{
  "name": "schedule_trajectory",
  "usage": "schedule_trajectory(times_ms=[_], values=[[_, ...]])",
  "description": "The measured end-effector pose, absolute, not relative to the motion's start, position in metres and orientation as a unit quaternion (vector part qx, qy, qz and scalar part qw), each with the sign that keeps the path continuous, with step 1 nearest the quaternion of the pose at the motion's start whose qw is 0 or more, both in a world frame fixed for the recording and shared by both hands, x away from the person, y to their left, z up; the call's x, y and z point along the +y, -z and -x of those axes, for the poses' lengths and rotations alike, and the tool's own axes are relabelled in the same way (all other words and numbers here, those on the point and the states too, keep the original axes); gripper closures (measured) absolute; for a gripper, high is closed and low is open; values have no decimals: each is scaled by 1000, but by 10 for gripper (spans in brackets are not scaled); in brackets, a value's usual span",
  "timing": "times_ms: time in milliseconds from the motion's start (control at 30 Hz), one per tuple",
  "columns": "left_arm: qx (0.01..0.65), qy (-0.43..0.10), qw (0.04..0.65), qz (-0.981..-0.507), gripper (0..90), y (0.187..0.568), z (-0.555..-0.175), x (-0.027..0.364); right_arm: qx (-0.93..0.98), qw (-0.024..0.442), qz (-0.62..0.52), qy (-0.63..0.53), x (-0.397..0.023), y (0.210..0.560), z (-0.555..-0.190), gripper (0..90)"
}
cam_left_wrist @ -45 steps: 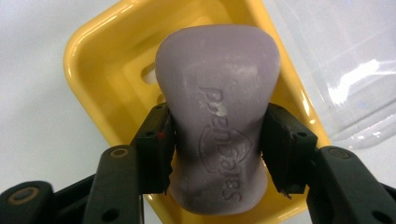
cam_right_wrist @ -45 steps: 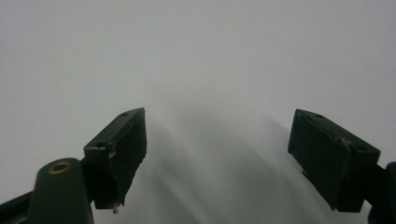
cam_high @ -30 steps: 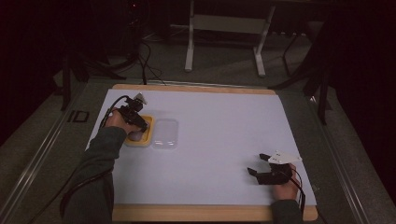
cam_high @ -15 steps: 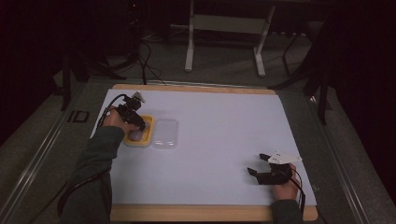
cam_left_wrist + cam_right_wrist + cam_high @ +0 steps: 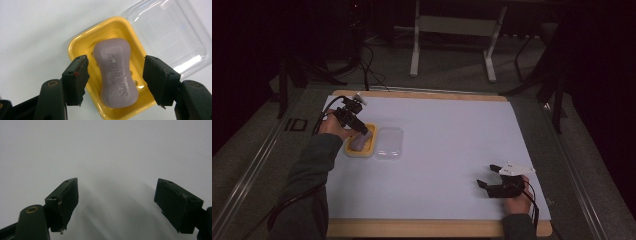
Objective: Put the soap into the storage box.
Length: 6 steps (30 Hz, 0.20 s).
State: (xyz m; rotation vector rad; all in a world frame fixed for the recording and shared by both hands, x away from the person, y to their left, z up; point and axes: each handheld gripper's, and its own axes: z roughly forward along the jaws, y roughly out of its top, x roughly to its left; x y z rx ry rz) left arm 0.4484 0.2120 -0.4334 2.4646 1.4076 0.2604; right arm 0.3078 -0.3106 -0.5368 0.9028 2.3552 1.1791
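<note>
A lilac bar of soap lies in a yellow soap dish on the white table sheet. My left gripper hovers over it, open, with one jaw on each side of the bar and a gap to both. In the high view the left gripper is at the dish on the table's left. A clear plastic lid lies right beside the dish, also seen as the lid from above. My right gripper rests open near the front right, over bare sheet.
The white sheet covers a wooden board whose edge shows at front and back. A table leg frame and cables stand on the dark floor behind. Cables trail from both grippers.
</note>
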Motion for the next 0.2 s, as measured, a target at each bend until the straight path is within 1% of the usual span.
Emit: schedule_trajectory(times_ms=[200], values=[[461, -98, 174, -865, 372, 428, -437, 205, 833, 178, -319, -416, -310, 537, -308, 192]])
